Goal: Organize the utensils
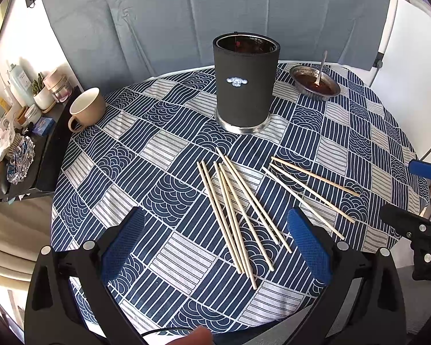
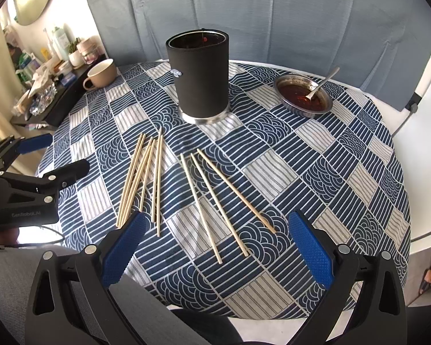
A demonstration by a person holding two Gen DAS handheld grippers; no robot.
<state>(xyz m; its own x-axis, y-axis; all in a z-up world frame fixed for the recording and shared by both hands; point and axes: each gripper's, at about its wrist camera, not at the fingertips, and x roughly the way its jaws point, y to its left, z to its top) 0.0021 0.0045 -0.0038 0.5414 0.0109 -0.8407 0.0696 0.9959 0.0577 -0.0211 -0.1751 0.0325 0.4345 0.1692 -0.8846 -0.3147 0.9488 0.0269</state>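
Both grippers empty, nothing picked up yet.

Left hand-held gripper: fingers spread wide, hovering above the near edge of the tabletop. Right hand-held gripper: also spread wide, nothing between the pads.

Chopsticks lie loose on the patterned cloth in two groups. Larger bundle, roughly six sticks, partly overlapping, sits directly ahead of the left gripper, between its fingers in that view. Smaller group of three lies fanned apart, directly ahead of the right gripper. In the right wrist view the larger bundle is off to the left, its near ends just beside the left finger pad.

Key relation: long axes run roughly along each gripper's forward direction, near ends toward the person, far ends pointing at the black utensil holder. The jaws close sideways, so they would close across the sticks, which suits a pinch. Left is nearer the bundle, right is nearer the three.

Holder stands upright beyond both groups, mouth open, near the bundle's far tips but not touching.

Not task items: beige mug at the far left, metal bowl of dark sauce with a spoon in it at the far right.

Judgement: thin sticks flat on cloth will be fiddly; grabbing several at once risks scissoring.
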